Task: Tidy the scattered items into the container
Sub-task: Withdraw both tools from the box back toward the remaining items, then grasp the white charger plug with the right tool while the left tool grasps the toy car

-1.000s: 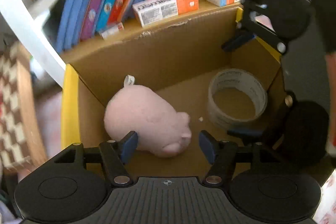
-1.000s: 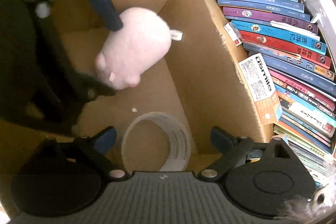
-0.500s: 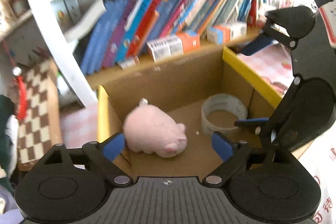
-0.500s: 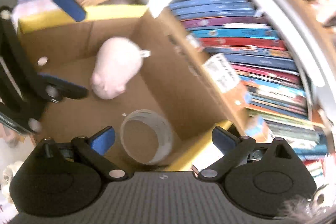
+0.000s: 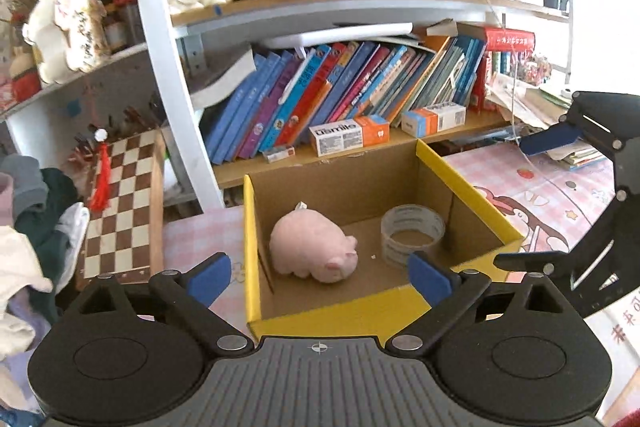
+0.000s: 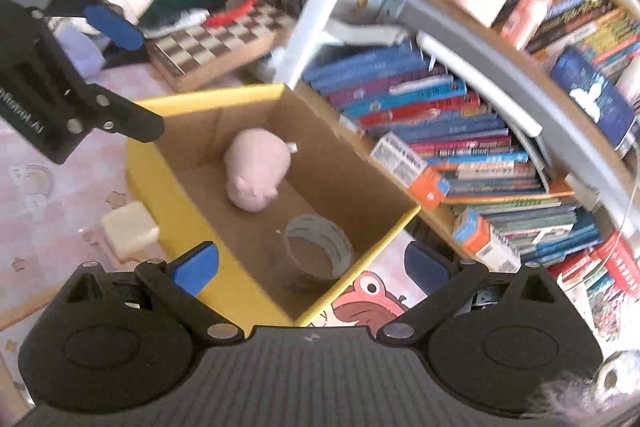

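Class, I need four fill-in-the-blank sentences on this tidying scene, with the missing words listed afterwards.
1. The pink plush pig lies inside the ____ box.
2. Beside it in the cardboard box sits a roll of ____.
3. The box's rim is coloured ____.
4. The chessboard leans ____ the box.

Missing words: cardboard; tape; yellow; outside

pale pink pig toy [image 5: 312, 247] and clear tape roll [image 5: 412, 233] in a brown cardboard box [image 5: 328, 315] with yellow outer walls; brown-and-white chequered chessboard [image 5: 124, 203].
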